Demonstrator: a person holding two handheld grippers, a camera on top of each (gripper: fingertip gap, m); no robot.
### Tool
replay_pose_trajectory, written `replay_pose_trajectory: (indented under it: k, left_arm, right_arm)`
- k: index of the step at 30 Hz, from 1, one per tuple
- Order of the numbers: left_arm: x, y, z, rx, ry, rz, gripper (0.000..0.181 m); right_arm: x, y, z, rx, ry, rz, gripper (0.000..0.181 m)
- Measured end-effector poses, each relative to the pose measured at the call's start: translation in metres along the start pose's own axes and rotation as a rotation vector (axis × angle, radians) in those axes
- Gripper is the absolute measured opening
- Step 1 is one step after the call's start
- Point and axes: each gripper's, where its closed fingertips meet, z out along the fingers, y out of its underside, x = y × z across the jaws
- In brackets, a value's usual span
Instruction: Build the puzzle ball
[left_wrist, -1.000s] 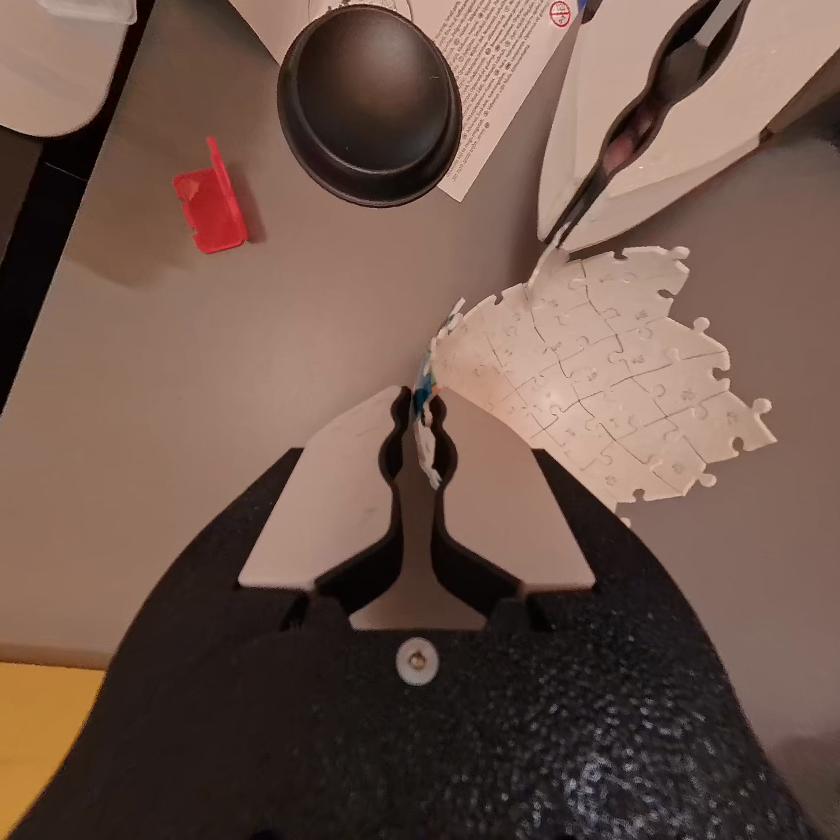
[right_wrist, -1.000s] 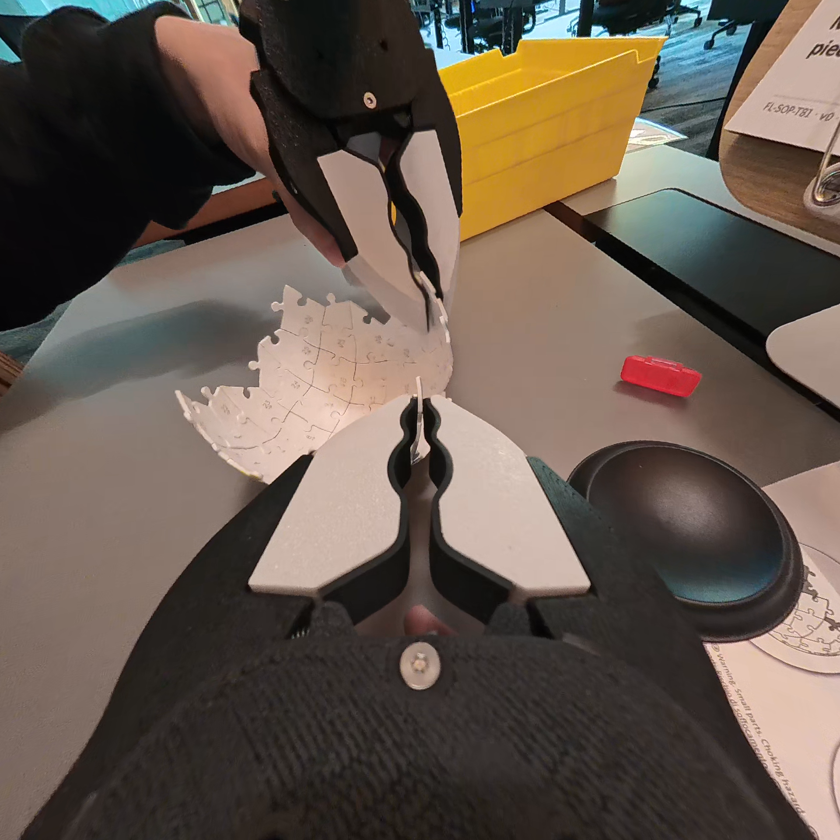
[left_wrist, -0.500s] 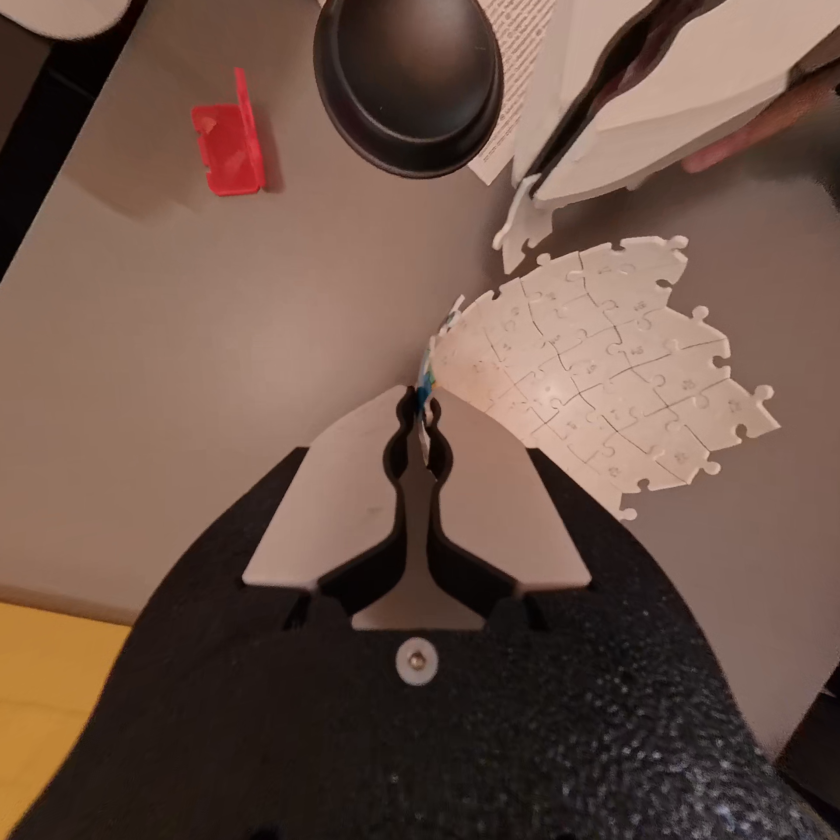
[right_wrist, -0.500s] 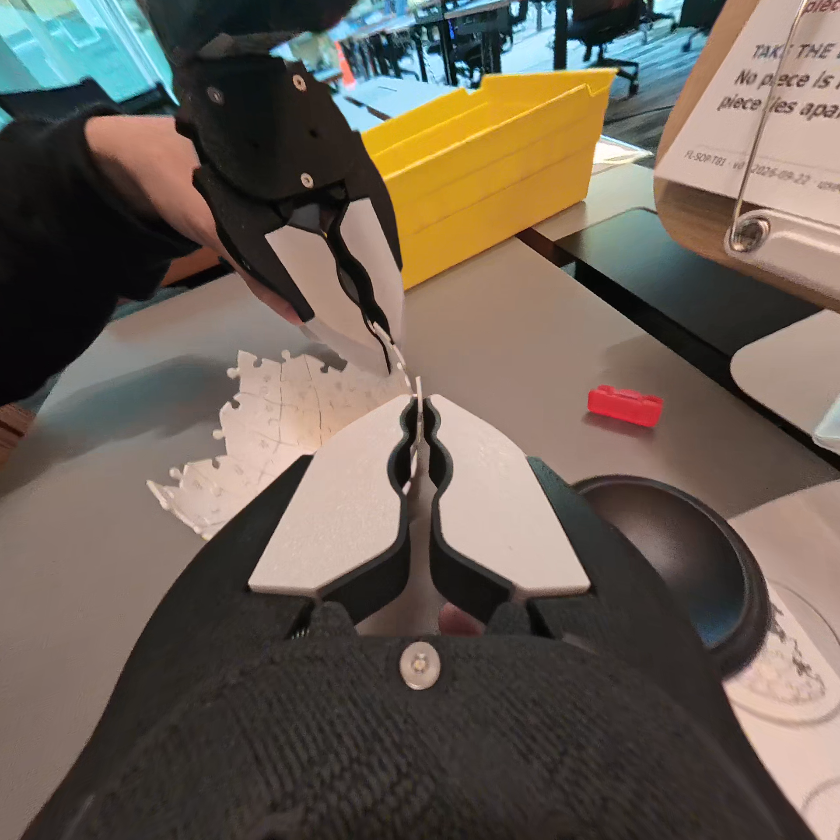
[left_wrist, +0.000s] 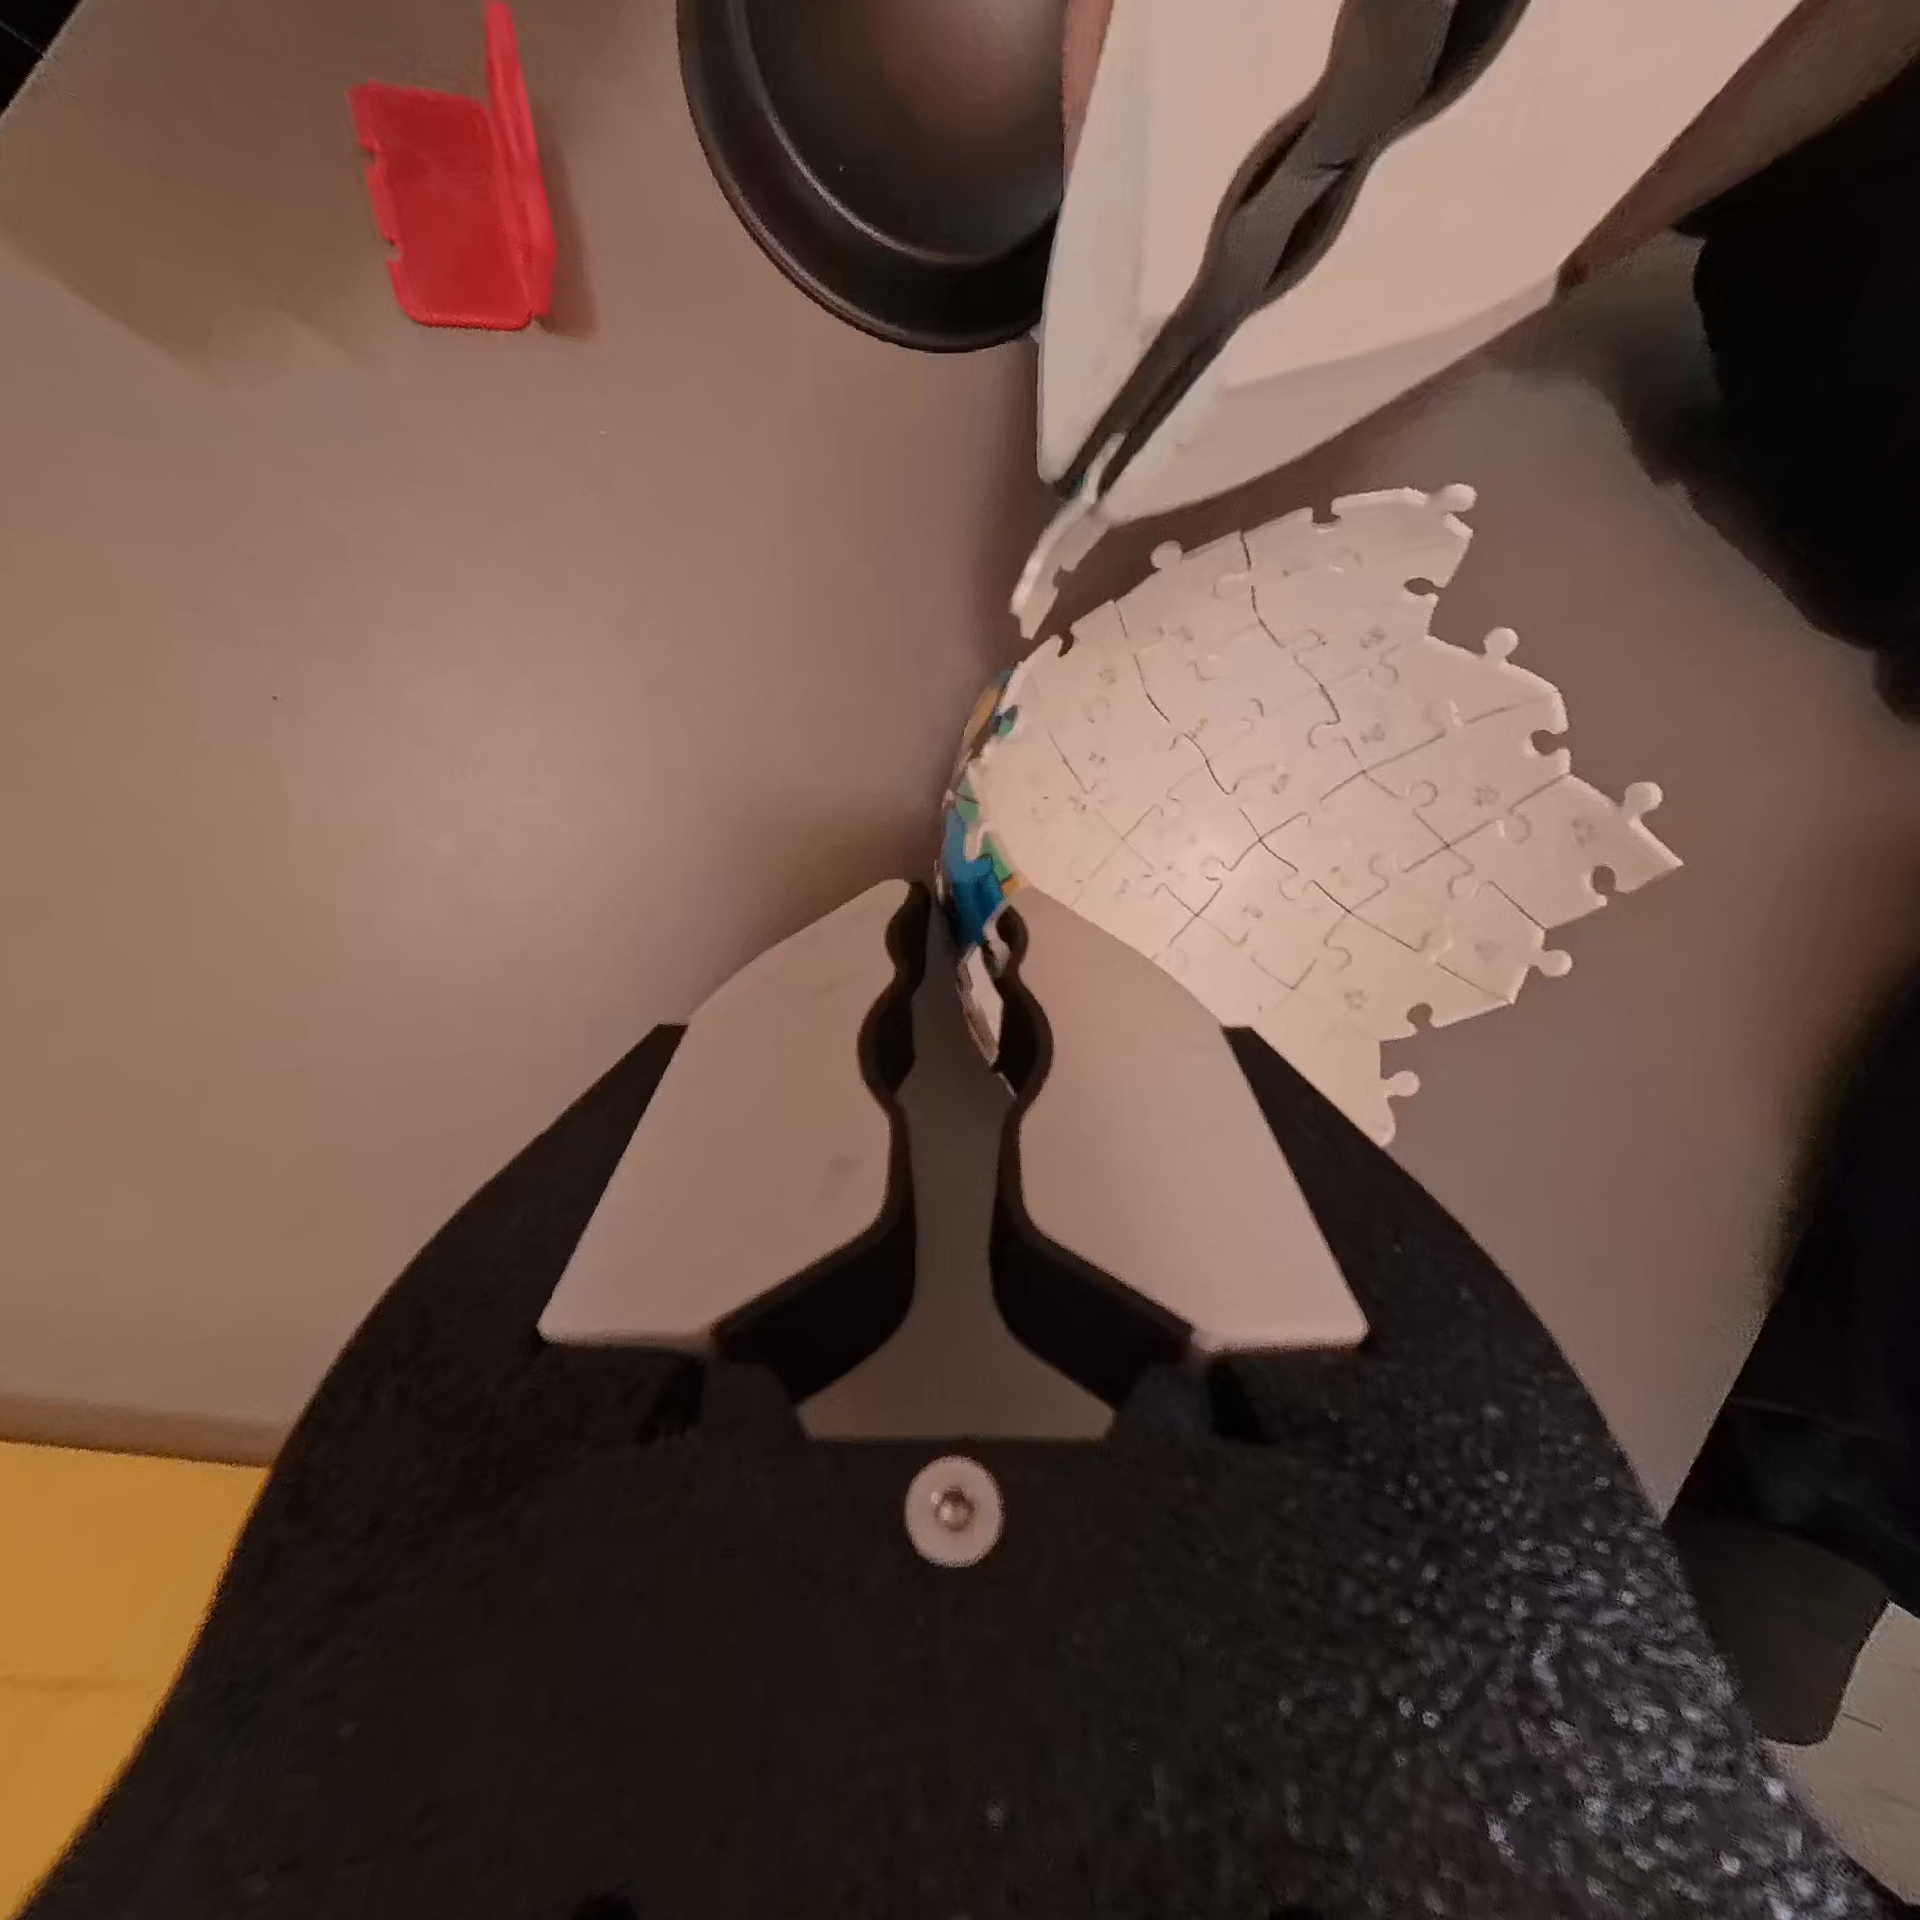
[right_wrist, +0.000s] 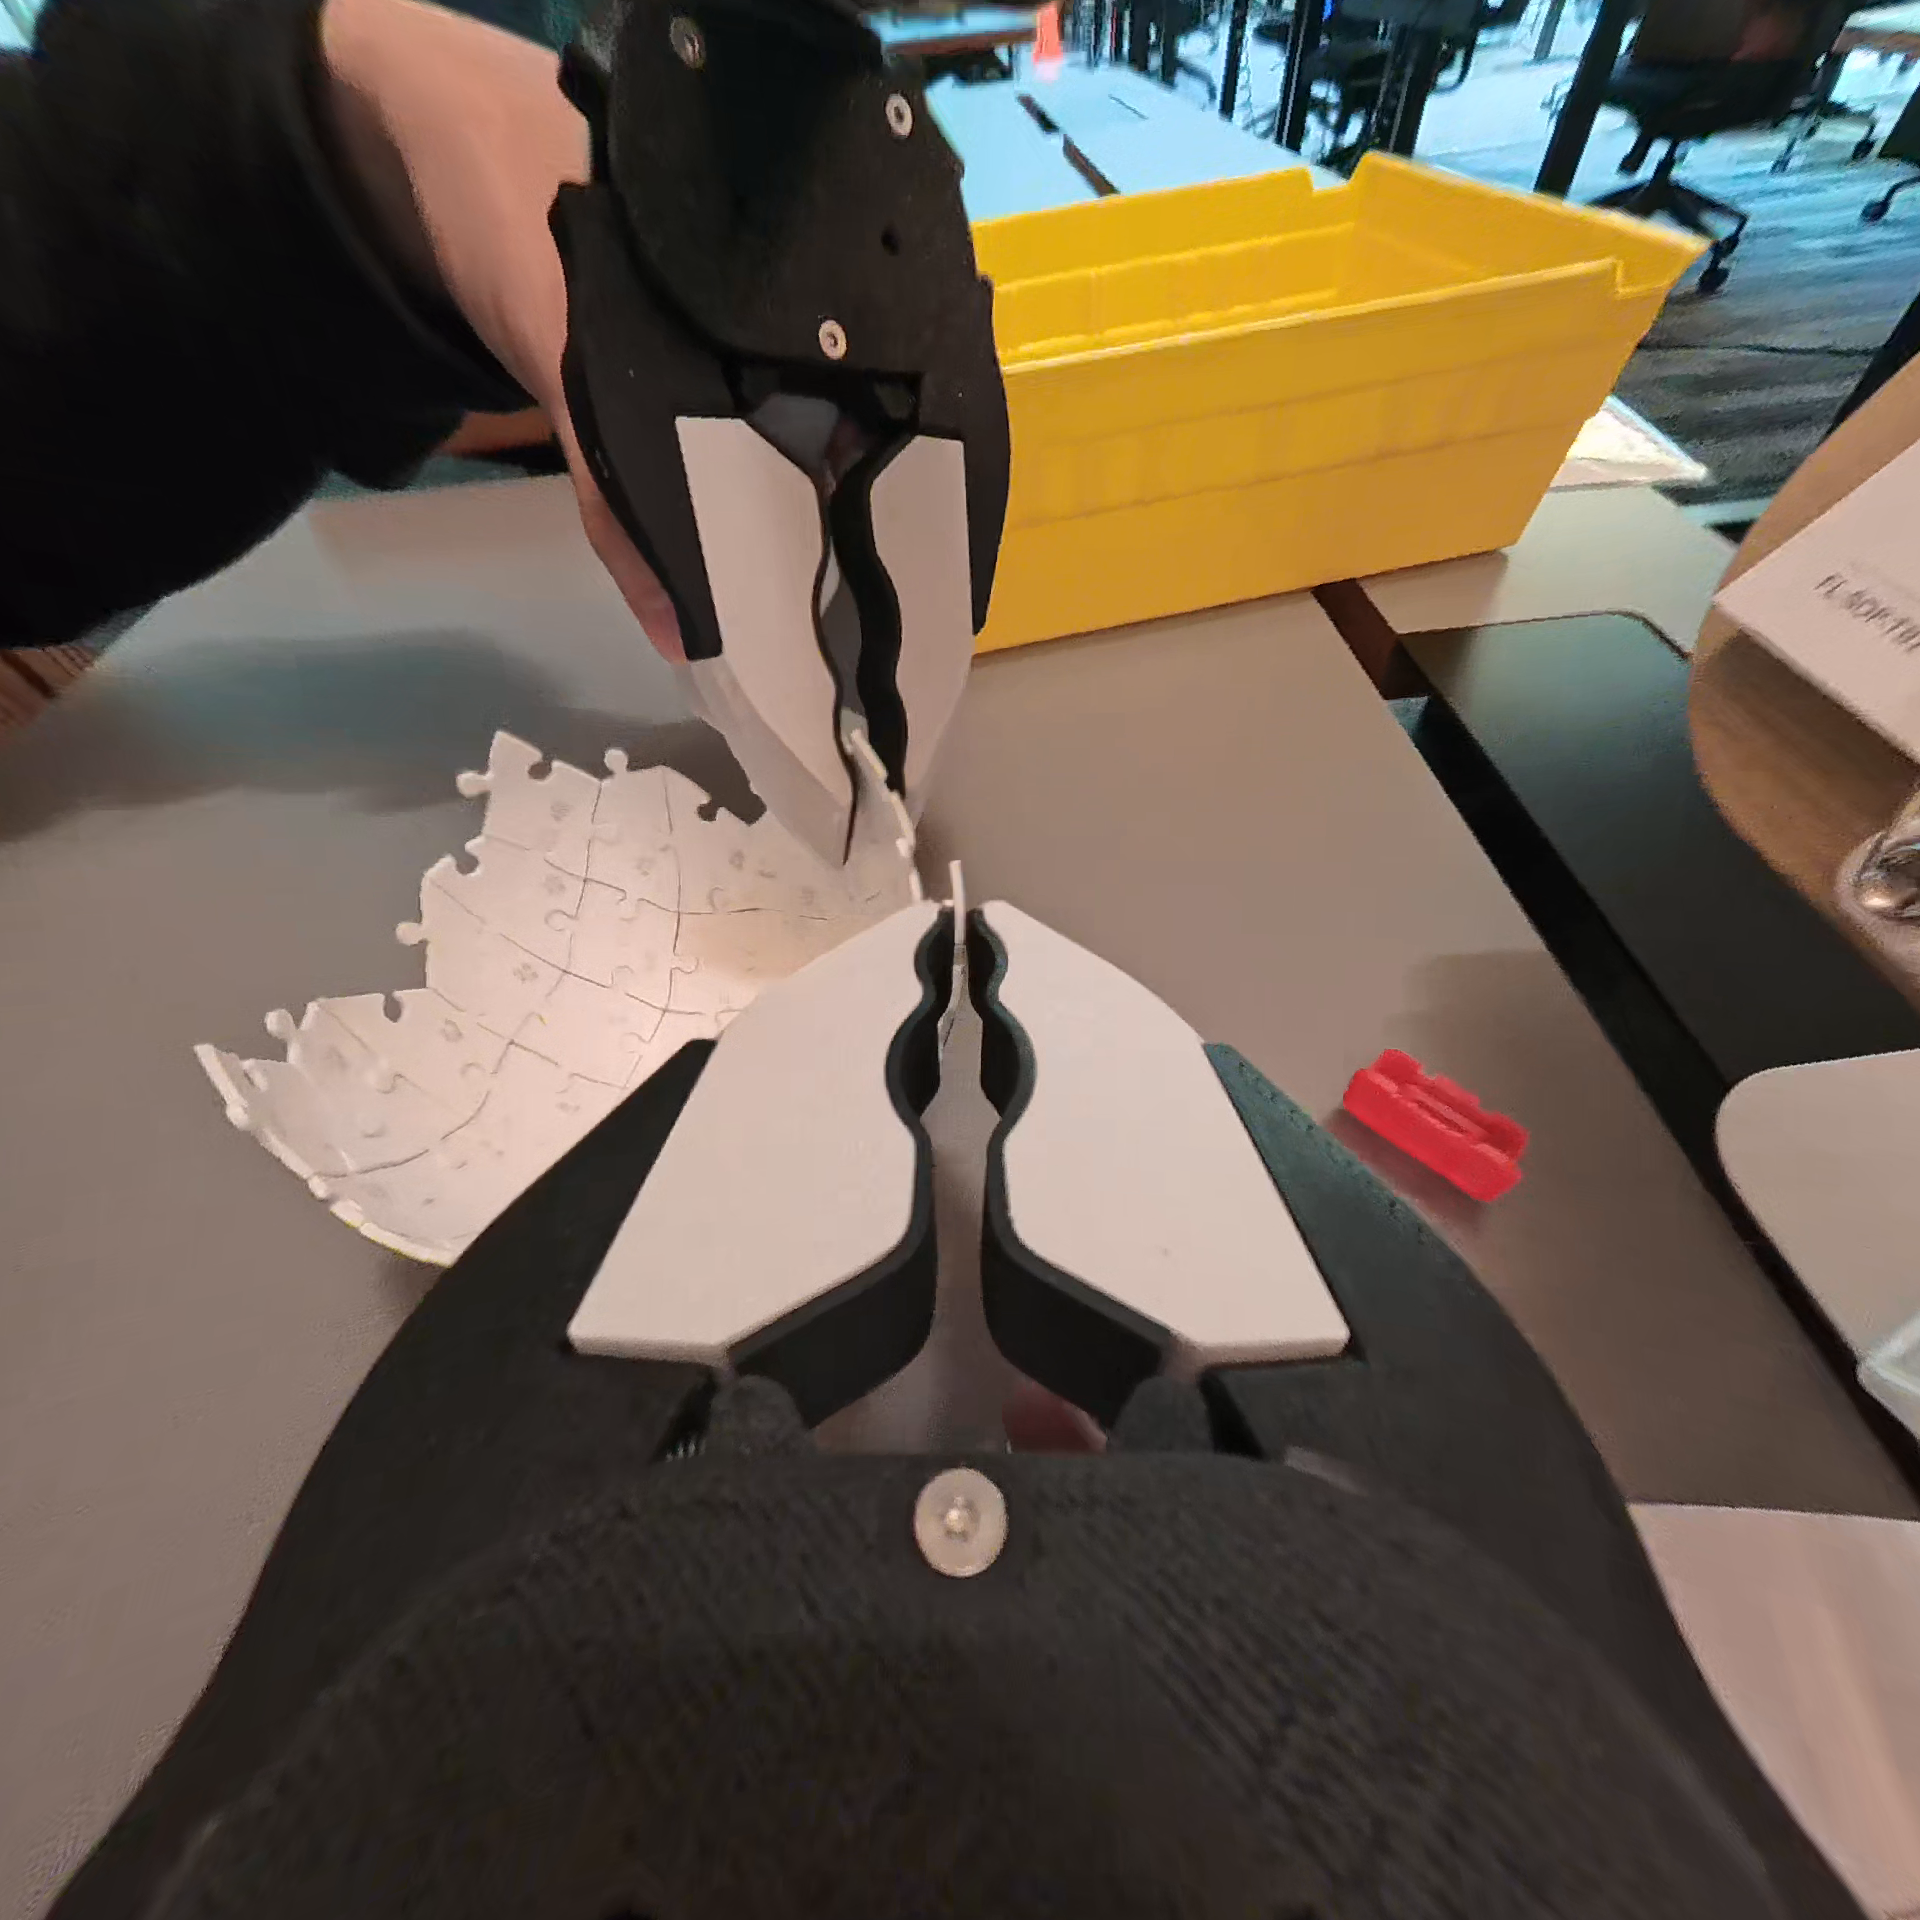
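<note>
Grey desk (right_wrist: 1195, 790) fills both views, with rows of office chairs and tables blurred behind it. I take the curved puzzle shell (left_wrist: 1309, 800) as my landmark: a bowl-shaped section of joined pieces, white inner face up, resting on the desk with a strip of its printed blue and green outer face showing at one edge.

My left gripper (left_wrist: 966, 935) comes down on that coloured edge, its jaws clamped on the shell's rim (right_wrist: 883, 790), and a hand in a black sleeve (right_wrist: 156, 312) holds it. My right gripper (right_wrist: 961, 914) sits just beside the shell at the opposite rim, jaws closed on a single loose puzzle piece (left_wrist: 1055, 561), held edge-on. The piece is near the shell's rim; whether it touches I cannot tell.

Beyond the shell, on the far side from the left gripper, stands a black dome-shaped stand (left_wrist: 883, 166), and farther out lies a small red plastic part (left_wrist: 457, 177). Behind the shell in the right wrist view, a yellow bin (right_wrist: 1299, 384) sits at the desk's far edge.
</note>
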Motion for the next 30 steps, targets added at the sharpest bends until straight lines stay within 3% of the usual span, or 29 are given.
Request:
replay_pose_trajectory:
  k: [1,16,21,25,30]
  left_arm:
    - [0.0,0.0,0.0,0.006,0.0,0.004,0.011]
    - [-0.005,0.0,-0.009,0.016,-0.086,0.036,0.028]
    - [-0.006,-0.007,-0.028,0.053,-0.183,0.063,0.034]
    - [0.0,-0.03,-0.051,0.155,-0.287,0.15,0.033]
    - [0.041,-0.051,-0.046,0.23,-0.144,0.24,0.03]
  right_arm:
    - [0.0,-0.005,-0.002,0.028,-0.001,0.0,0.002]
    - [-0.013,-0.012,-0.006,0.088,-0.055,-0.021,0.002]
    - [-0.013,-0.021,-0.01,0.096,-0.03,-0.047,0.002]
    - [-0.015,-0.029,-0.013,0.142,-0.036,-0.045,0.002]
    - [-0.025,-0.046,-0.018,0.224,-0.078,-0.035,0.002]
